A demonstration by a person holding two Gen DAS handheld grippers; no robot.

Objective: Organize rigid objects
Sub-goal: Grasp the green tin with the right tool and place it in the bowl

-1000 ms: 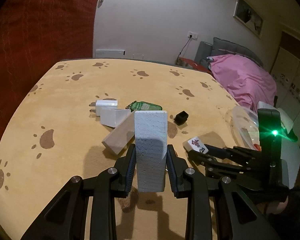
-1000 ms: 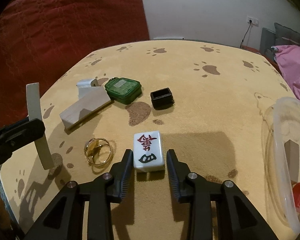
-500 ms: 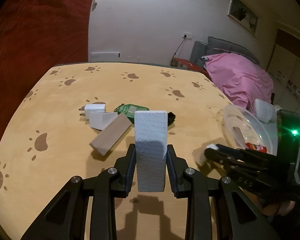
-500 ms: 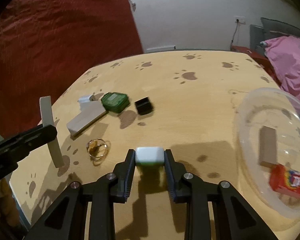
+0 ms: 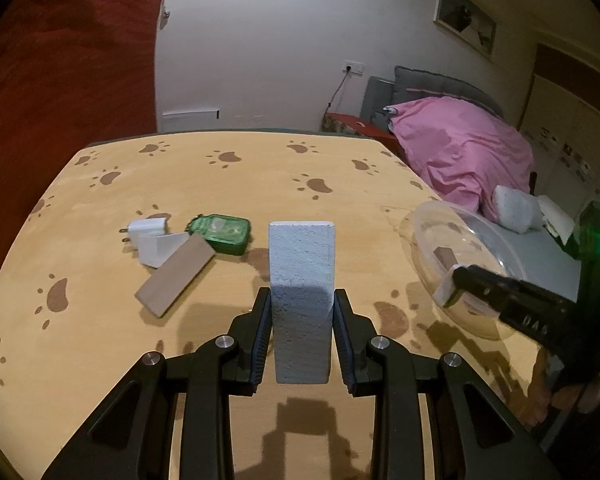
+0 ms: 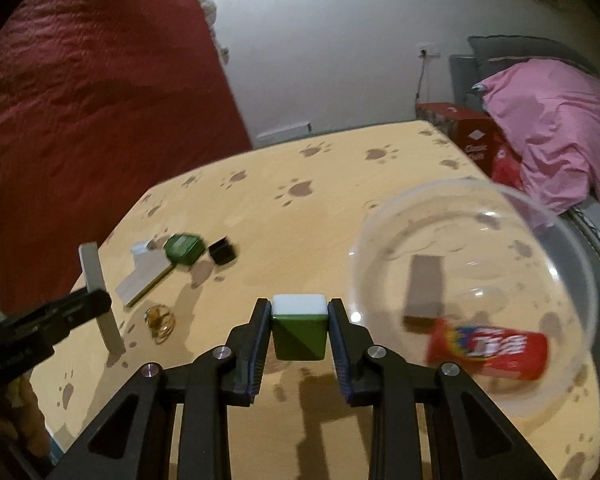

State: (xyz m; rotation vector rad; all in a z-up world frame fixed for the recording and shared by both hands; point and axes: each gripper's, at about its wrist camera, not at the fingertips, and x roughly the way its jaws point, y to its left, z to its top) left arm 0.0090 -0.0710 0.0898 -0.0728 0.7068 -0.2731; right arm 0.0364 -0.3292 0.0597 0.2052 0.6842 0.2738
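Observation:
My left gripper (image 5: 302, 300) is shut on a tall white foam block (image 5: 302, 272) and holds it upright above the table. My right gripper (image 6: 299, 312) is shut on a white-and-green mahjong tile (image 6: 299, 332), lifted, just left of the clear plastic bowl (image 6: 572, 240). The bowl holds a brown block (image 6: 424, 288) and a red packet (image 6: 488, 348). In the left wrist view the right gripper (image 5: 456, 288) sits at the bowl's (image 5: 424, 220) near rim. On the table lie a wooden block (image 5: 176, 276), a green tin (image 5: 220, 232), a white charger (image 5: 146, 230), a black cap (image 6: 222, 250) and a gold ring (image 6: 160, 318).
The table has a tan cloth with paw prints (image 5: 228, 184). A red curtain (image 6: 80, 120) hangs at the left. A bed with a pink blanket (image 5: 460, 152) is beyond the table's right edge, with a red box (image 6: 468, 132) beside it.
My right gripper closed on the mahjong tile, lifted it off the table and moved right to the bowl. My left gripper rose and drew back, still holding the foam block.

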